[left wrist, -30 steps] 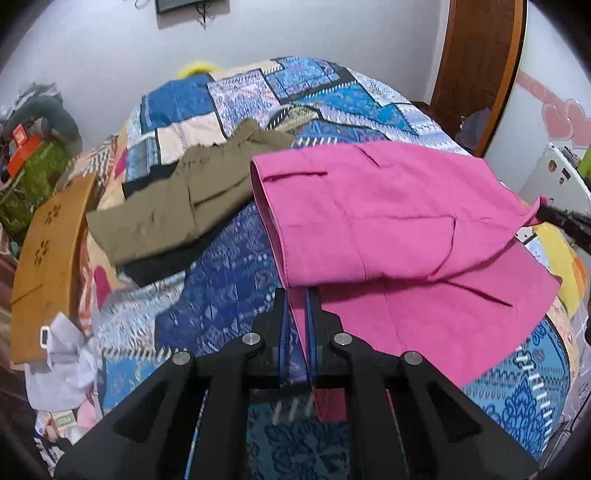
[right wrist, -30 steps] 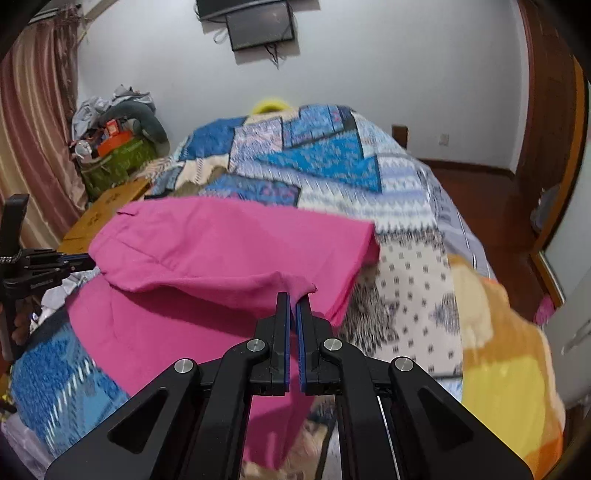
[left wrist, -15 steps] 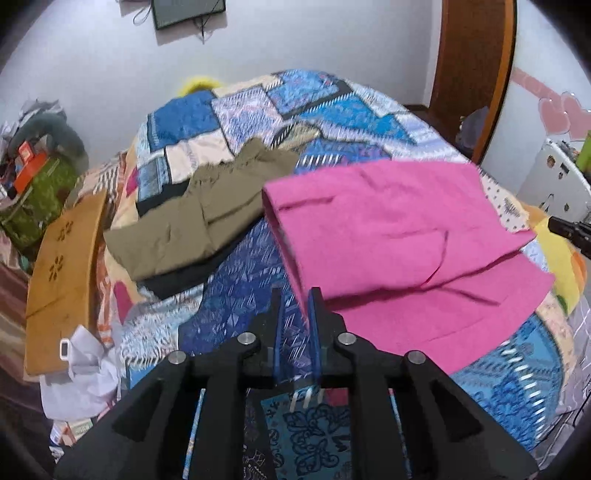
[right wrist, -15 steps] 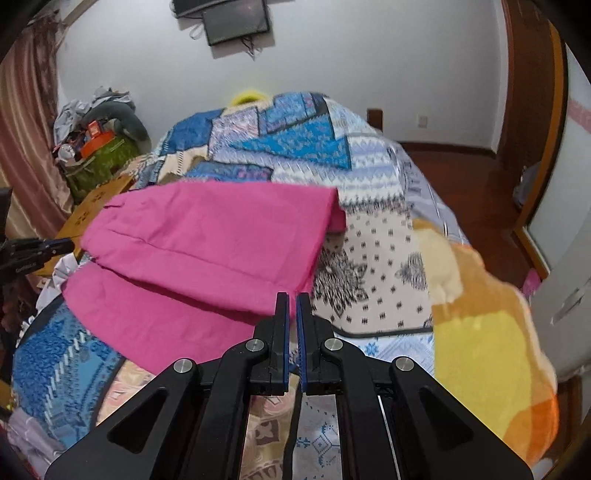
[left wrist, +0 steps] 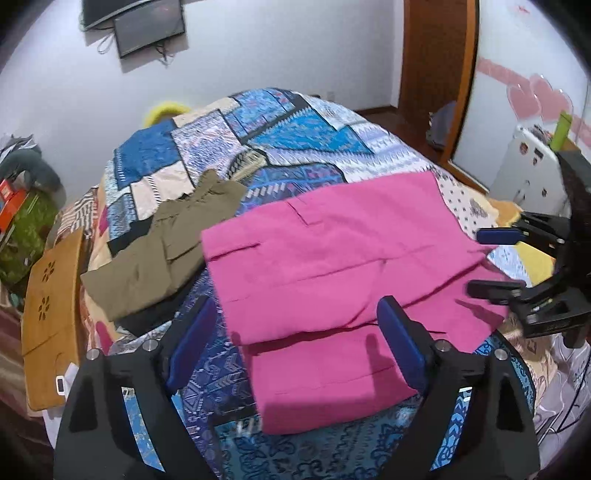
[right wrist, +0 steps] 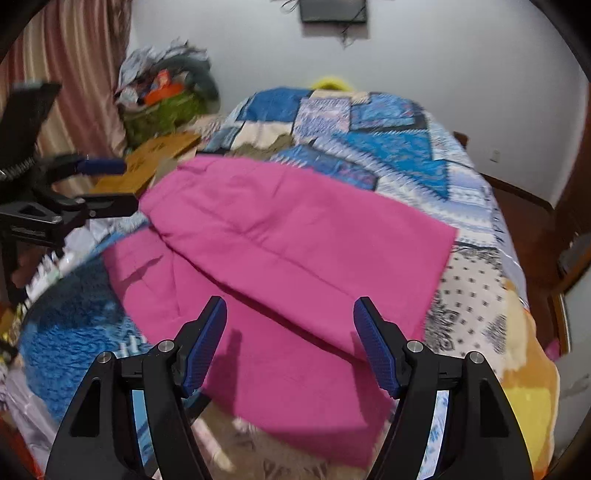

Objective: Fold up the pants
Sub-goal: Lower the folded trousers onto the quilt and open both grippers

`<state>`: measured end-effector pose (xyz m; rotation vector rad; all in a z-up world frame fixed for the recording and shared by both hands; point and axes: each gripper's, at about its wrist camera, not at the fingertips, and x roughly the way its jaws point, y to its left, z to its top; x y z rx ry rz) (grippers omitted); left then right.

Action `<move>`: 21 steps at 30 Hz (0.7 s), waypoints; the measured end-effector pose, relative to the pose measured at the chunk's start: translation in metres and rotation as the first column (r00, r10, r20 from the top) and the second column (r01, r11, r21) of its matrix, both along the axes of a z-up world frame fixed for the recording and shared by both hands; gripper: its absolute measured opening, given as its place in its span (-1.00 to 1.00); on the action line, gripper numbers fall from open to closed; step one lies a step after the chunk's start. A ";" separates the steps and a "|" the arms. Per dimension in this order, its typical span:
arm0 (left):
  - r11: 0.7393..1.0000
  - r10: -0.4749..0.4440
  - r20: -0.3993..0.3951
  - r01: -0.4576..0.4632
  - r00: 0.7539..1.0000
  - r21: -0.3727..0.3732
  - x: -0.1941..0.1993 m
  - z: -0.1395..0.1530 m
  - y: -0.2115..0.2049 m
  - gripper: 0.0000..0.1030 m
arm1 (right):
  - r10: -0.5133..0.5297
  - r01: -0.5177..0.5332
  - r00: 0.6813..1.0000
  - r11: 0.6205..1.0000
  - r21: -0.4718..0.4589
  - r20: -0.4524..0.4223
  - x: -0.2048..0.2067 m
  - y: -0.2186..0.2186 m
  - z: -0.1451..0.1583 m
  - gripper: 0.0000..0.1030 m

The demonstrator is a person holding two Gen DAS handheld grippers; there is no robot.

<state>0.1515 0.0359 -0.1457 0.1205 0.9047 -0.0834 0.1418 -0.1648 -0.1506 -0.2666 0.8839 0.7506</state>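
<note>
Pink pants (left wrist: 332, 254) lie folded over on the patchwork bedspread (left wrist: 295, 147), the upper layer lying across the lower one (left wrist: 325, 373). My left gripper (left wrist: 297, 317) hovers above their near edge, its jaws opening wide, nothing between the blue pads (left wrist: 192, 343). My right gripper (right wrist: 290, 321) hangs over the pants (right wrist: 295, 240) at the other side, jaws also opening, not touching the cloth. Each gripper shows in the other's view: the right gripper (left wrist: 498, 258) at the right edge, the left gripper (right wrist: 107, 184) at the left edge.
Olive-brown pants (left wrist: 166, 243) lie folded on dark cloth left of the pink ones. A wooden board (left wrist: 51, 321) stands by the bed's left side, clutter (right wrist: 166, 96) in the corner. A screen (left wrist: 147, 26) hangs on the far wall. A door (left wrist: 436, 74) and white cabinet (left wrist: 532, 177) are at right.
Both grippers let go of the pink pants' folded edge and opened wide. The fold now rests flat on the lower layer. Both grippers drew back and apart from the cloth.
</note>
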 end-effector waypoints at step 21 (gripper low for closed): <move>0.991 -0.093 -0.060 0.099 0.994 0.095 0.029 -0.039 -0.042 0.28 | 0.011 -0.011 1.000 0.999 0.037 -0.009 0.028 0.015 -0.008 -0.83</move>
